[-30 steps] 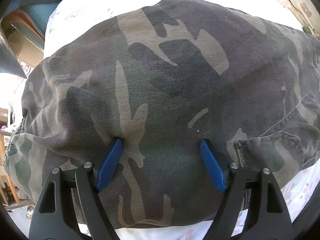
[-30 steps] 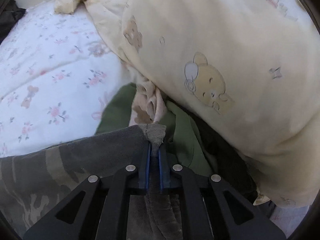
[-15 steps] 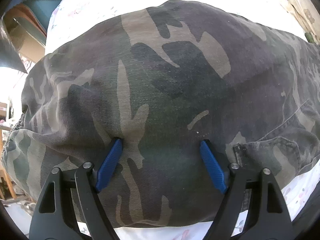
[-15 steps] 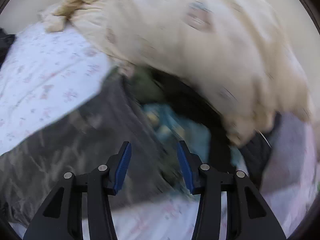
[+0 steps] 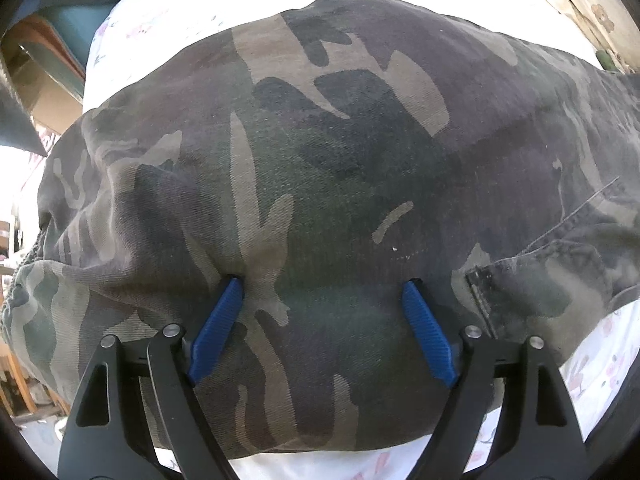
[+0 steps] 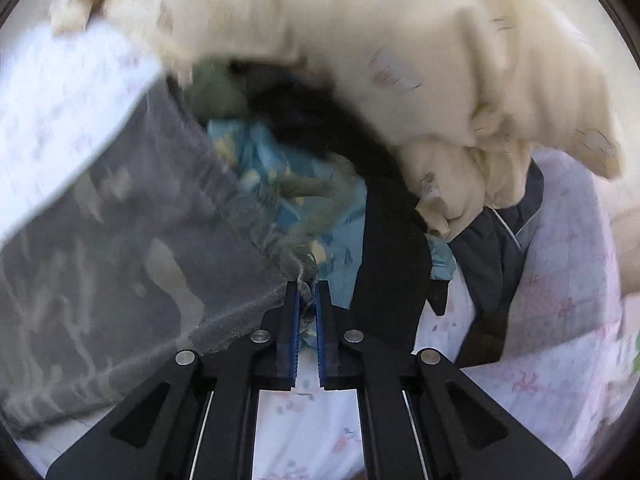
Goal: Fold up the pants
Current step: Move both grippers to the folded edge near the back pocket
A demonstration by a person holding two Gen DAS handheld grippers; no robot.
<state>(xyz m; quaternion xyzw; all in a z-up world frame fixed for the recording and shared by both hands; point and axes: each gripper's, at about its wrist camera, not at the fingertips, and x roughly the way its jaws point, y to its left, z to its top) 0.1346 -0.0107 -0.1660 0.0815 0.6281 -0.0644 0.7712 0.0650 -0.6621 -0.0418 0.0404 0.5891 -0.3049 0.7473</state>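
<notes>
We find little open room on the bed (image 6: 304,432). The camouflage pants (image 5: 340,168) cover nearly all the sheet in the left wrist view, leaving bare strips only at the far edge and along the near edge. Stacked boxes (image 5: 44,80) stand off the bed's left side. In the right wrist view a cream bear-print duvet (image 6: 380,48) bulks over the far side, with a blue garment (image 6: 280,184) and dark clothes (image 6: 384,240) heaped beneath it; clear floral sheet lies nearest us.
</notes>
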